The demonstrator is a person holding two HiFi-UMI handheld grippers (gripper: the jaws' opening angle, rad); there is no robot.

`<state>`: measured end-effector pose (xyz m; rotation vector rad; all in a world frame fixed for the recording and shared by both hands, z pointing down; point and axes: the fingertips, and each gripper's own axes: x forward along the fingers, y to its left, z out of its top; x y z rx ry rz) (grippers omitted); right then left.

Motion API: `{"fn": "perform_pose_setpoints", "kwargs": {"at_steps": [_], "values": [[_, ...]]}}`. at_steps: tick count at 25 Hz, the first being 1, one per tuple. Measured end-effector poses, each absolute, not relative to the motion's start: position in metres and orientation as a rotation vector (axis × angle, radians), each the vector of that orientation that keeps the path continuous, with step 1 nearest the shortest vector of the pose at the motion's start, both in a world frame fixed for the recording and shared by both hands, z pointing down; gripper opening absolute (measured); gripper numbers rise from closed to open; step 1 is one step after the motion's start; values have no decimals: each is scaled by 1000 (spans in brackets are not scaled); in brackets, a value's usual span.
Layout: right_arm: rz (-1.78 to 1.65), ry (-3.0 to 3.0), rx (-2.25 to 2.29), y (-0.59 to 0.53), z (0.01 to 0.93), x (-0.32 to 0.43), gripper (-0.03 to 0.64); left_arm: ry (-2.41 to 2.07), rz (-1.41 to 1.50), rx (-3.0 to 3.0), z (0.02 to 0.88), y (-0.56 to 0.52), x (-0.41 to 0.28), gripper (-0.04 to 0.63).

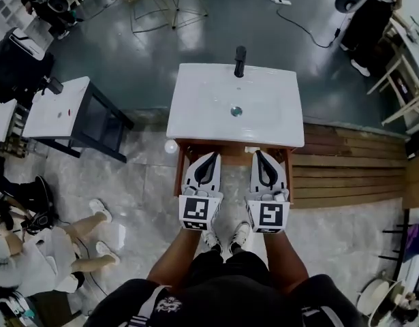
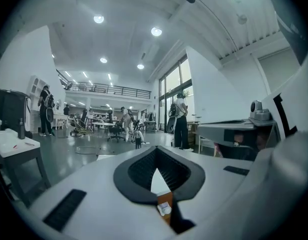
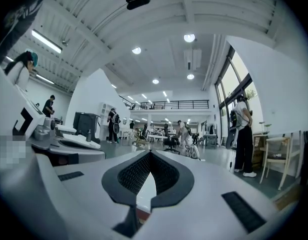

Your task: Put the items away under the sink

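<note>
So the white sink (image 1: 216, 114) sits dead centre on its wooden cabinet (image 1: 178, 172), with the black faucet (image 1: 240, 60) at the far edge. Right in front of it the left gripper (image 1: 210, 157) and right gripper (image 1: 259, 154) are side by side, both with jaws pressed together, nothing in either. A white-topped table (image 1: 56, 107) stands off to the left.

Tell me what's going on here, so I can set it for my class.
A person stands facing a white sink with a black faucet, set on a wooden cabinet. They hold a two-jaw gripper in each hand. The left gripper and right gripper are side by side at the sink's front edge. Both have their jaws together and hold nothing. No items to put away are visible.
</note>
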<state>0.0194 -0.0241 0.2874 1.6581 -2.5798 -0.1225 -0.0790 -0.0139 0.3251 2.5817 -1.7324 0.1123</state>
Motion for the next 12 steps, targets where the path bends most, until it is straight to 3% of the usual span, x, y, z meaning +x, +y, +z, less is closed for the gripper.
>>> {"fn": "perform_pose_setpoints", "kwargs": {"at_steps": [12], "values": [[-43, -2628, 1683, 10, 270, 29, 23, -1722, 67, 2595, 302, 22, -72, 0]]}}
